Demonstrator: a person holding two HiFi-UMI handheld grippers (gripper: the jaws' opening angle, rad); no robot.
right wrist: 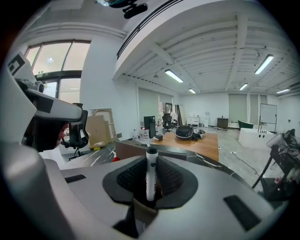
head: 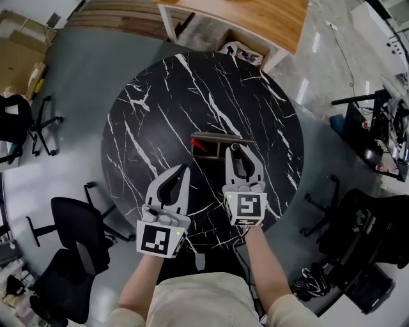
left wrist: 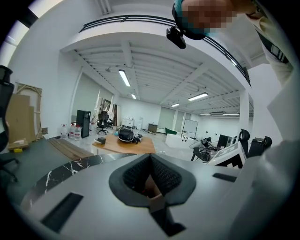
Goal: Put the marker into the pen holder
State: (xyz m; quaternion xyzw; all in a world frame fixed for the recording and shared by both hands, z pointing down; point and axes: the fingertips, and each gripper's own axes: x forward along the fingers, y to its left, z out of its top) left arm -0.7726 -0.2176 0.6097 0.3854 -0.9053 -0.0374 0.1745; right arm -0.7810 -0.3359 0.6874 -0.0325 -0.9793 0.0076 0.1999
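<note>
right gripper (head: 242, 150) jaws clamped on the marker (right wrist: 151, 174), white barrel with a dark cap end pointing away from the gripper, standing straight along the jaws in the right gripper view. left gripper (head: 183, 170) jaws together with nothing between them, confirmed in the left gripper view, where the dark pads (left wrist: 165, 176) meet. both grippers are over the round black marble table (head: 147, 128), on its 6 o'clock half, left gripper at 8 o'clock of the right one and a bit apart from it. pen holder (head: 217, 136) is a brown compartmented box near the table centre, at 12 o'clock of the right gripper; in the head view that gripper's tips overlap the holder's 5 o'clock corner, height above it unclear. marker is not in the holder. a small red item (head: 199, 145) lies in the holder's 9 o'clock compartment. wooden desk (head: 255, 19) past the table at 12 o'clock, black office chair (head: 73, 223) on the floor at 8 o'clock.
</note>
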